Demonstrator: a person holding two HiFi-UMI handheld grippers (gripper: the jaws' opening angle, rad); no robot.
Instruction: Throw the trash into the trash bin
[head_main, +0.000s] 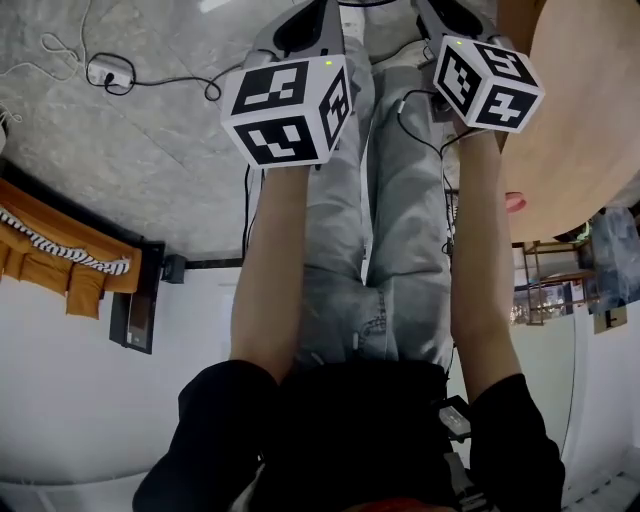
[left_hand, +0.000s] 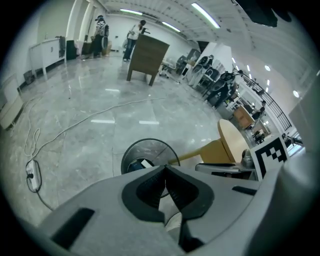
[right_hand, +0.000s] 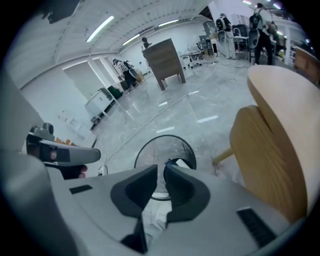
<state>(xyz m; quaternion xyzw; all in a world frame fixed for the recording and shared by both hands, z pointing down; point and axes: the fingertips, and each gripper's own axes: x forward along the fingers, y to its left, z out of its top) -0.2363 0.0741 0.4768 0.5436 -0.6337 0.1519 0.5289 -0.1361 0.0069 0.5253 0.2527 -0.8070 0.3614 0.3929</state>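
Observation:
A black wire-mesh trash bin (left_hand: 131, 154) stands on the grey floor just beyond both pairs of jaws, with blue and white trash (left_hand: 142, 164) lying inside. My left gripper (left_hand: 165, 169) has its jaw tips touching, with nothing seen pinched at them. In the right gripper view the same bin (right_hand: 155, 149) and its trash (right_hand: 183, 162) show past my right gripper (right_hand: 160, 172), whose tips stand a narrow gap apart with nothing between them. In the head view only the two marker cubes, left (head_main: 285, 110) and right (head_main: 487, 82), show over the person's legs; the jaws are out of frame.
A round wooden table (right_hand: 275, 140) stands close on the right of the bin. A power strip with cable (left_hand: 31, 175) lies on the floor to the left. A wooden cabinet (left_hand: 147, 57) and several people are far back. The person's grey-trousered legs (head_main: 400, 200) lie under the grippers.

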